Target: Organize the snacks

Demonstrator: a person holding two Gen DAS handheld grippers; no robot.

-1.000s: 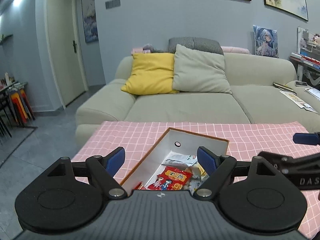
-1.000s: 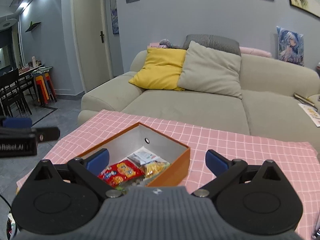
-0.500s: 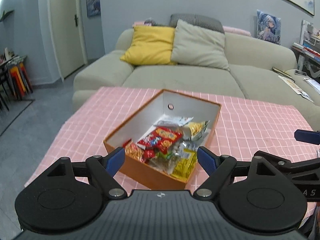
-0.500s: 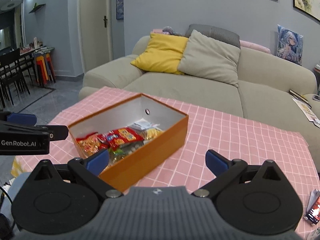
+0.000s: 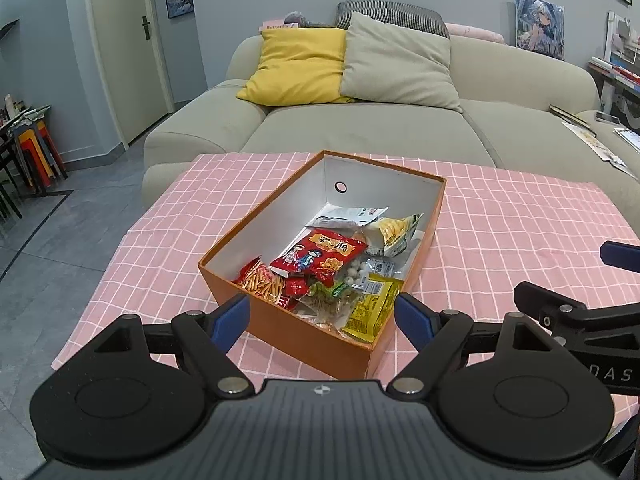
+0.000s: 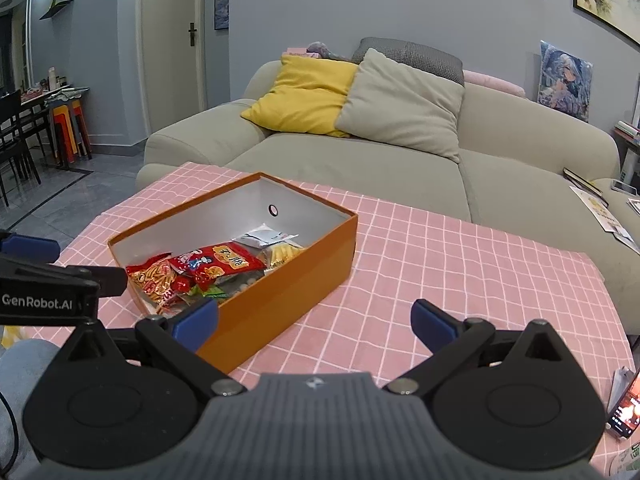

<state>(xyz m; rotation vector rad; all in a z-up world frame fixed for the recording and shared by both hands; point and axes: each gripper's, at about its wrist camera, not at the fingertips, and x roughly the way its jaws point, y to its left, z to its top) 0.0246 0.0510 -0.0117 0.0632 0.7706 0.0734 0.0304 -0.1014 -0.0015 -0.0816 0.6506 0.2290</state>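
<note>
- left gripper (image 5: 322, 320) nearest, fingers spread wide, nothing between them, hanging just over the near end of the box
- right gripper (image 6: 314, 322) fingers also spread, empty, over the tablecloth (image 6: 460, 280) just right of the box; its left fingertip (image 6: 198, 318) overlaps the box's near corner in view, contact unclear
- phone (image 6: 624, 404) with lit screen at near right edge of the table, partly cut off
- orange box (image 5: 304, 340) open, white inside, sits on the pink checked tablecloth, long side running near-left to far-right
- snacks piled in the near half of the box: yellow packet (image 5: 370, 308) at near right corner, red stick-snack bag (image 5: 260, 282) near left, big red bag (image 5: 320, 256) on top in the middle
- clear bag of white balls (image 5: 360, 272) just right of the big red bag
- white packet (image 5: 348, 216) and yellow chip bag (image 5: 396, 230) farthest back; far end of box floor bare
- beige sofa (image 5: 360, 132) behind the table, with yellow cushion (image 5: 298, 66) and grey cushion (image 5: 400, 64) side by side
- door (image 5: 124, 44) far left
</note>
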